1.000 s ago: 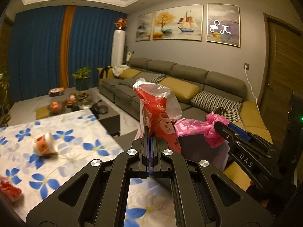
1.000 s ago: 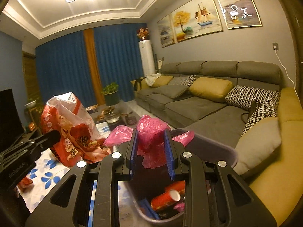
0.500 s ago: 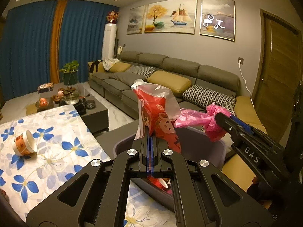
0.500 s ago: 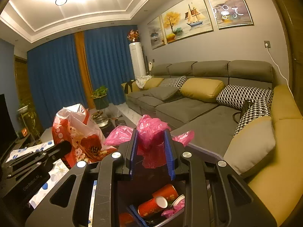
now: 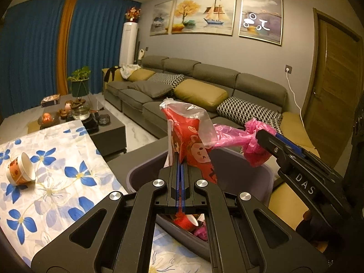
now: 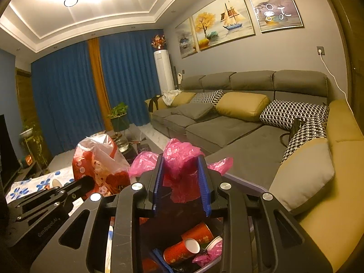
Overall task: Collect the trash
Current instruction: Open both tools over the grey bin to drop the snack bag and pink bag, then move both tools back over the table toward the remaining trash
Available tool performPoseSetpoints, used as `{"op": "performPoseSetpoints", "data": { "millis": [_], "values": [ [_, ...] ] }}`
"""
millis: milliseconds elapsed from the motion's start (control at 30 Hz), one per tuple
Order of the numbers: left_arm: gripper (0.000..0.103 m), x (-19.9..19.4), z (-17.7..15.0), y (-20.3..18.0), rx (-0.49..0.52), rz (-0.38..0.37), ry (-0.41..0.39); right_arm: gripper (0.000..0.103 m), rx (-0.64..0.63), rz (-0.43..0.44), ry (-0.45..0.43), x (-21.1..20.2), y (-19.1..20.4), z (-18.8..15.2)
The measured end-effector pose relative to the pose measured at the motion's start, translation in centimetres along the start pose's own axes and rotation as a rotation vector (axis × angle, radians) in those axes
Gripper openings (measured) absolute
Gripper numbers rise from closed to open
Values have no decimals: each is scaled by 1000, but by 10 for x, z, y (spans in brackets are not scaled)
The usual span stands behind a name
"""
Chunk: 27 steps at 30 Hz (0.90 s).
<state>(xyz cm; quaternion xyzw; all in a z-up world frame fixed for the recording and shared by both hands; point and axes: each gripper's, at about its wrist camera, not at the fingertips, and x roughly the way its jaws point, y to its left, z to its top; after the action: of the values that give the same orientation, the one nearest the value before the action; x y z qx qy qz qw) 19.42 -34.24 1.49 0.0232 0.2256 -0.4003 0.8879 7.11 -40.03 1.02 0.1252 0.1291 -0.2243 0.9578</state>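
Left gripper [image 5: 180, 168] clamped on red snack bag [image 5: 193, 141], now carried off flowered tablecloth [image 5: 56, 182] to above bin [image 5: 145, 173]. Right gripper [image 6: 182, 177] pinching pink liner [image 6: 179, 157], mouth open. Release due; paper cup [image 5: 20, 169] remains near tablecloth's left edge.

The near wall of the grey bin [image 5: 241, 170] is covered by the left gripper [image 5: 180, 170], and its base is cut off at the lower edge of the right wrist view. The red cups [image 6: 182, 249] inside are partly screened by the right gripper [image 6: 182, 186]. The lower end of the red bag [image 5: 193, 145] is lost behind closed fingers. The printing on the paper cup [image 5: 20, 169] near the tablecloth's [image 5: 56, 195] left edge cannot be read.
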Motion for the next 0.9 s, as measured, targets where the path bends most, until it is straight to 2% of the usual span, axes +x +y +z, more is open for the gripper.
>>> {"op": "performPoseSetpoints", "data": {
  "millis": [233, 267, 333, 400, 467, 533, 600, 733, 900],
  "values": [
    [0, 3, 0, -1, -4, -21, 8, 30, 3, 1, 6, 2, -2, 0],
    [1, 4, 0, -2, -2, -33, 12, 34, 5, -1, 6, 2, -3, 0],
    [12, 5, -1, -3, 6, -46, 20, 40, 12, -1, 6, 3, -3, 1],
    [48, 4, -1, -1, 9, -44, 15, 50, 19, -3, 3, 2, -4, 1],
    [61, -1, -2, 2, -5, -24, -8, 51, 21, -9, -5, 0, -4, 1],
    [67, -4, -2, 5, -15, -12, -11, 53, 27, -13, -8, -2, -4, 2],
    [79, -8, -3, 11, -30, 18, -24, 57, 35, -15, -17, -7, -4, 2],
    [88, -25, -7, 24, -56, 72, -41, 66, 29, -21, -38, -19, 0, 2],
    [94, -53, -19, 46, -80, 197, -58, 78, 20, -7, -42, -31, 11, -3]
  ]
}}
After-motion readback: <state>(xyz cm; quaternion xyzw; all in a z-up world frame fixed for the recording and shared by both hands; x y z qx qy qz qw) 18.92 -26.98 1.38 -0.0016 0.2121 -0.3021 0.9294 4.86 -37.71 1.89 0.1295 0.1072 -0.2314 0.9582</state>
